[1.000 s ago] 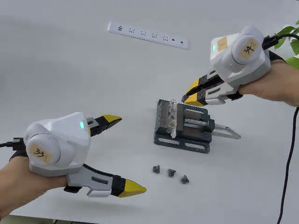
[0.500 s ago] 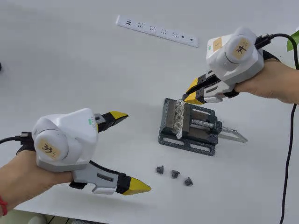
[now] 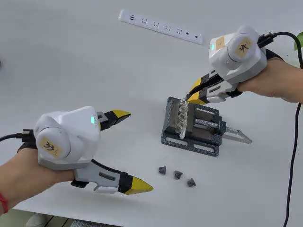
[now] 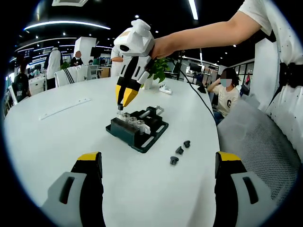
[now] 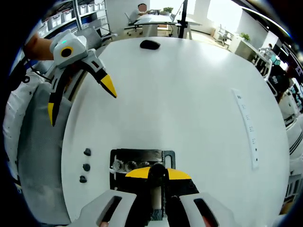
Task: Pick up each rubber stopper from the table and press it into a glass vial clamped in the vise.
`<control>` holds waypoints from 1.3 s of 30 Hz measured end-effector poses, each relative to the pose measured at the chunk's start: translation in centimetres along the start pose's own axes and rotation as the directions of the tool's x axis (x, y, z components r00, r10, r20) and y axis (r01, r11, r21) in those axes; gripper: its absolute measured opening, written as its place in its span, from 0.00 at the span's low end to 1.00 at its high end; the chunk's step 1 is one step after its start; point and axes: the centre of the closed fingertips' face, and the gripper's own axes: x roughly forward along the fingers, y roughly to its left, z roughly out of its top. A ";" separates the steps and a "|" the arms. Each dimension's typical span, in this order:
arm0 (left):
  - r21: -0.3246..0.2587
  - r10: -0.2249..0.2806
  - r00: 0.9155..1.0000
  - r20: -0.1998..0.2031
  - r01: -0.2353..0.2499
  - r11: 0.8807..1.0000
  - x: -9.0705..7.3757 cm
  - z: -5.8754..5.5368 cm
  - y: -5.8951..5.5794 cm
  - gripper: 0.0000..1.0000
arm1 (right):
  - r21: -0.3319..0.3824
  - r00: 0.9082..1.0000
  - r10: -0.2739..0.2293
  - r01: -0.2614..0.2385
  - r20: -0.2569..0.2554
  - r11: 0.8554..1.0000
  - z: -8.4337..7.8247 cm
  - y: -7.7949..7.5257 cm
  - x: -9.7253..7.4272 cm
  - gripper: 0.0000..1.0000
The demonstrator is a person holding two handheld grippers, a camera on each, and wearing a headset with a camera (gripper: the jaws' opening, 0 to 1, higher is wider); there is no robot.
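Inspector: Status of the near claw?

Operator: Left claw (image 3: 132,150) spread wide, nothing between its jaws, hovering above the counter (image 3: 71,61). Judged a waiting posture: the jaws are opened in advance so it can drop onto a stopper without delay.

Inspector: Loose stock?

Operator: Three rubber stoppers (image 3: 178,175) lie in a short row on the counter, ahead of the left claw and a little toward its right jaw, each apart from its neighbour. The spacing looks purposeful, since a jaw can fit on either side of each one. They are also near the vise, which keeps the carry short.

Inspector: Work-holding?

Operator: Vise (image 3: 191,135) sits just beyond the stoppers, directly below the right claw. It clamps a row of glass vials (image 3: 181,116) upright, mouths up. That frees both claws from steadying glass under a downward press.

Inspector: Far claw?

Operator: Right claw (image 3: 190,98) is pressed together on a small dark stopper (image 5: 157,170), tips angled down at the end vial farthest from the left claw. Whether the stopper touches that vial's mouth cannot be told. Judged step: seating this one, with three not yet picked.

Inspector: Beyond that?

Operator: Power strip (image 3: 161,27), well past the right claw, away from the work.

Inspector: Risk?

Operator: An off-centre press could skid the stopper off the rim.
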 end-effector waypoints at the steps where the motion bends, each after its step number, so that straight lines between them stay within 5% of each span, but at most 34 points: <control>1: -0.001 0.000 1.000 0.001 0.000 1.000 0.0 0.0 0.0 0.99 | -0.002 1.000 0.001 -0.001 -0.002 1.000 0.0 0.0 0.0 0.06; 39: -0.023 0.000 1.000 0.017 0.000 1.000 0.2 0.0 0.2 0.99 | 0.022 0.999 0.028 -0.028 -0.016 0.999 -0.3 0.0 0.8 0.06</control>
